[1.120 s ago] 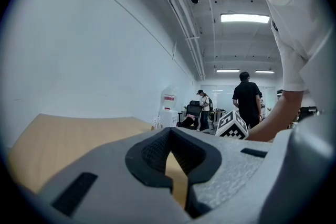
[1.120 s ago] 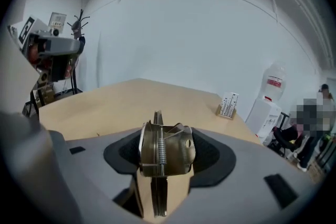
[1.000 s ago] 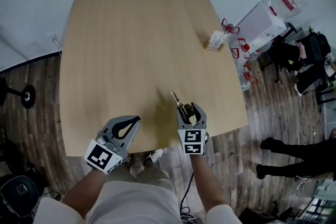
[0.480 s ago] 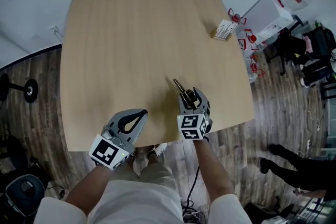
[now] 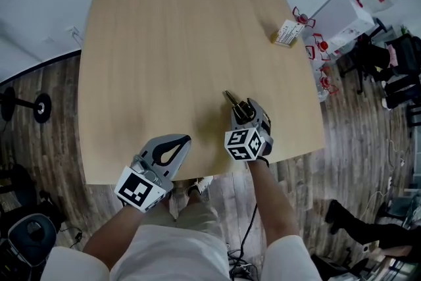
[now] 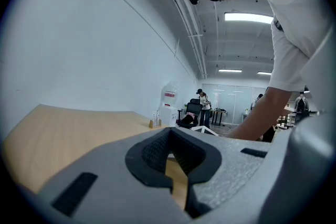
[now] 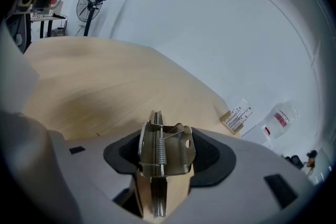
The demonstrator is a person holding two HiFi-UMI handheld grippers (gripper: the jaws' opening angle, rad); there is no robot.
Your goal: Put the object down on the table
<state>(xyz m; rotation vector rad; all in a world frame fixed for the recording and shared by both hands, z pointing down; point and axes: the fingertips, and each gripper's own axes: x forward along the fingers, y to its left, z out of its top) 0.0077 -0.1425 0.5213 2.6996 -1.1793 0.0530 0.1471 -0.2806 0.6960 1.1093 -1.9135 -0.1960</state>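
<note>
Holding the metal spring clip [image 7: 161,150] between its jaws, your right gripper [image 5: 245,110] is clamped on the clip's two flat sides, with the coil spring facing up and the narrow end poking out ahead of the pads. The clip sits over the near right part of the wooden table [image 5: 164,36], tilted down toward the surface. You cannot tell from these views whether its tip touches the wood. Your left gripper [image 5: 182,141] rests at the table's near edge with its jaws brought together at the tips and nothing between them, well apart from the clip. A small printed box [image 5: 287,33] lies near the table's far right edge.
</note>
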